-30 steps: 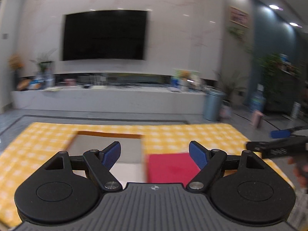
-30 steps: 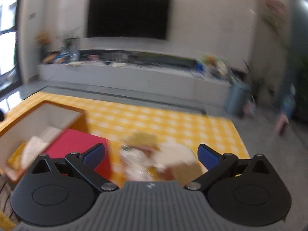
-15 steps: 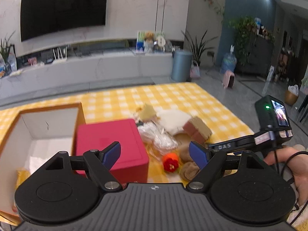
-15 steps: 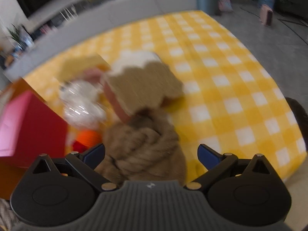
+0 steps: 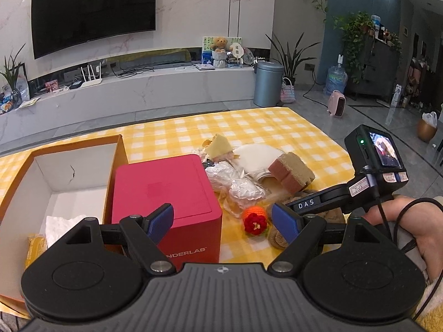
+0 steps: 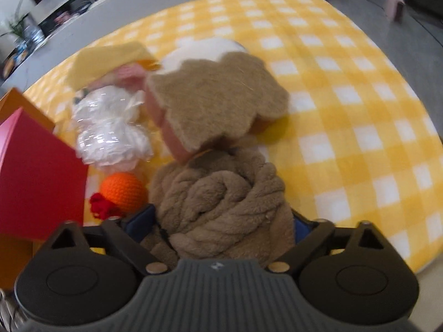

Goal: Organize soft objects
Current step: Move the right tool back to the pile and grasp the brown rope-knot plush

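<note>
Both grippers had dropped toward the yellow cloth (image 6: 346, 116); the right gripper (image 6: 221, 224), jaws just narrowing around the brown plush (image 6: 221, 207) beside the red box (image 5: 163, 191), needed a central squeeze; the left gripper (image 5: 223, 218) hung wide, empty.

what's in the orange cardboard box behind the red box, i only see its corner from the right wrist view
observer: The orange cardboard box is open on top. Crumpled white paper and a yellow packet lie at its near end.
operator: any room left in there
observer: Yes, the far part of its white floor shows bare.
operator: where's the left gripper
observer: The left gripper hangs open and empty over the near edge of the red box.
</note>
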`<state>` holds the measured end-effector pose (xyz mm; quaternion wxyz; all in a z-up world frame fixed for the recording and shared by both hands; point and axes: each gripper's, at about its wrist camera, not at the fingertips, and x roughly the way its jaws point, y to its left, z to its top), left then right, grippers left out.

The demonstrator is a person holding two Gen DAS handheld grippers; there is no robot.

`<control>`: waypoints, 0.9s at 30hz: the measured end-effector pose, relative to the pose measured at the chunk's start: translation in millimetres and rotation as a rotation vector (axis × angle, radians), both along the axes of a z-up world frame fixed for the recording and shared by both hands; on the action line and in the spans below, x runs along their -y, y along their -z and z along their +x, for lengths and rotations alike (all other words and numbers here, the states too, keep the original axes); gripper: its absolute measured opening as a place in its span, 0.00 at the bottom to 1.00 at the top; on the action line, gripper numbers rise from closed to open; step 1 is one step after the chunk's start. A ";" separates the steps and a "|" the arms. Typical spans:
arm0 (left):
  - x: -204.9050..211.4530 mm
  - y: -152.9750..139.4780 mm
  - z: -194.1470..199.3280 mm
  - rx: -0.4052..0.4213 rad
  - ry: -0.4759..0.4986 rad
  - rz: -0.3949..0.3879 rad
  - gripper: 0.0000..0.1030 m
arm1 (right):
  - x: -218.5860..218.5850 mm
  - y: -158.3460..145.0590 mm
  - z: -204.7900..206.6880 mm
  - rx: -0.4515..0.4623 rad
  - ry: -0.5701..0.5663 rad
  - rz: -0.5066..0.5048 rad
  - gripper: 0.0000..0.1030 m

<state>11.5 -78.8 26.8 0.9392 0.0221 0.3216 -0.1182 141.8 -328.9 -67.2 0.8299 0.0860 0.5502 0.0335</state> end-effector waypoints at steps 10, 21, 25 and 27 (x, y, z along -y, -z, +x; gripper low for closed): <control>-5.8 3.7 0.8 -0.018 -0.006 0.009 0.92 | 6.4 -22.9 -19.2 0.079 -0.046 0.030 0.66; 0.2 7.9 3.9 -0.042 0.007 0.045 0.92 | 21.7 -17.9 -17.4 0.040 0.048 0.072 0.80; -6.4 5.3 -0.2 -0.035 0.007 0.013 0.92 | 48.2 -29.2 -36.0 0.088 0.293 0.118 0.84; -10.7 5.4 -4.0 -0.021 -0.015 0.002 0.92 | 56.5 -37.0 -52.1 0.140 0.389 0.181 0.85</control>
